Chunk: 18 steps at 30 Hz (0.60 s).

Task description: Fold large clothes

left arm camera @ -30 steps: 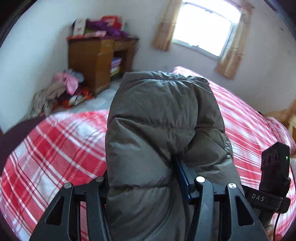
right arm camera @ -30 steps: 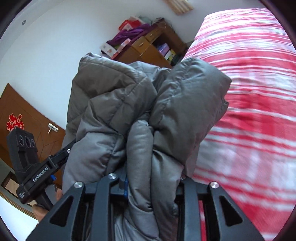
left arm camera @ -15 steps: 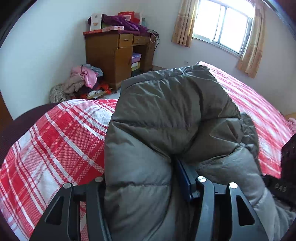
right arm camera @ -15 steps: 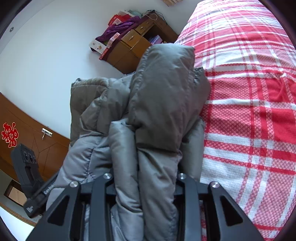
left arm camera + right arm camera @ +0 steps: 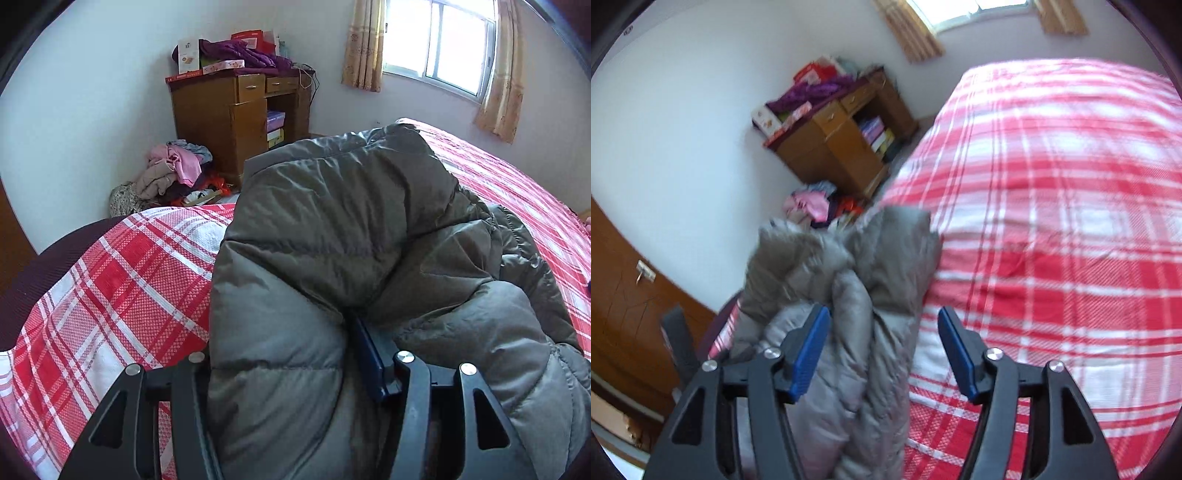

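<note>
A grey puffer jacket (image 5: 351, 229) lies bunched on the red-and-white checked bed (image 5: 110, 295). My left gripper (image 5: 284, 350) is shut on a thick fold at its near end. The blue right pad presses into the fabric and the left finger is hidden behind the padding. In the right wrist view, the jacket (image 5: 871, 295) sits as a narrow folded bundle at the bed's (image 5: 1052, 221) left edge. My right gripper (image 5: 884, 317) is opening, its blue pads wide apart. The bundle lies between them beside the left pad, and the right pad is clear of it.
A wooden desk (image 5: 236, 122) piled with boxes and purple cloth stands against the far wall. Loose clothes (image 5: 173, 177) are heaped on the floor beside it. A curtained window (image 5: 443, 40) is beyond the bed, and a brown door (image 5: 624, 314) is at the left.
The right gripper's jaws have come apart off the jacket and drawn back from it. The left gripper has sunk with its fold, and the jacket now rests lower on the bed.
</note>
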### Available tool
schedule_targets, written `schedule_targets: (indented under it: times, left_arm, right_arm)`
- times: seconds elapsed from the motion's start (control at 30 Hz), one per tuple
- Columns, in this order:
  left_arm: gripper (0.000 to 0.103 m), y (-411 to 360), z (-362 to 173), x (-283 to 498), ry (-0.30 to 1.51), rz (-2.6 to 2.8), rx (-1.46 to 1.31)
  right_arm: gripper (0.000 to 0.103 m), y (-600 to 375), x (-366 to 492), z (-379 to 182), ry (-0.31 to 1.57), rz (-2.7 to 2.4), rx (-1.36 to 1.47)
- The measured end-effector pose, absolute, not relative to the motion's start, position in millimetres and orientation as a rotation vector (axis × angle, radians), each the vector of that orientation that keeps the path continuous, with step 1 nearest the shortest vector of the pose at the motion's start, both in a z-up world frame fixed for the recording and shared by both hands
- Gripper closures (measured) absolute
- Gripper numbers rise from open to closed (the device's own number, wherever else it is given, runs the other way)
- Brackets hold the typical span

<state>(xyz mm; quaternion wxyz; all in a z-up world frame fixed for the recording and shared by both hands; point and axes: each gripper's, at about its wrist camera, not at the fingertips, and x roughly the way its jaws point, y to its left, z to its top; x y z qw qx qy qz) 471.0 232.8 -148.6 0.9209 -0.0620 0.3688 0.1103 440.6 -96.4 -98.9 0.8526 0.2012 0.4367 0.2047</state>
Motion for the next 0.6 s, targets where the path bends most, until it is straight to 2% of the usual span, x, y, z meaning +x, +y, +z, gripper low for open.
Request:
schedule_targets:
  times: [0.13,0.23,0.33,0.47,0.6]
  left_arm:
    - [0.045,222,-147,468,0.754,0.254,-0.086]
    - [0.045,221,-147,468,0.753,0.261,-0.077]
    - [0.045,220,-148,468,0.75,0.258,-0.078]
    - [0.045,218,-148,469,0.751,0.253,-0.071]
    - [0.044,217,-149,471,0.757,0.26,-0.057]
  right_arm:
    - [0.038,-75,445,-73,0.947,0.391,0.487]
    - [0.049,-45,448,-72,0.957,0.338,0.499]
    - [0.063,-23,457,-98,0.976,0.218,0.43]
    - [0.067,-31,459,-141,1.009,0.119,0.425]
    - [0.067,-36,458,-160,0.98,0.118,0.345]
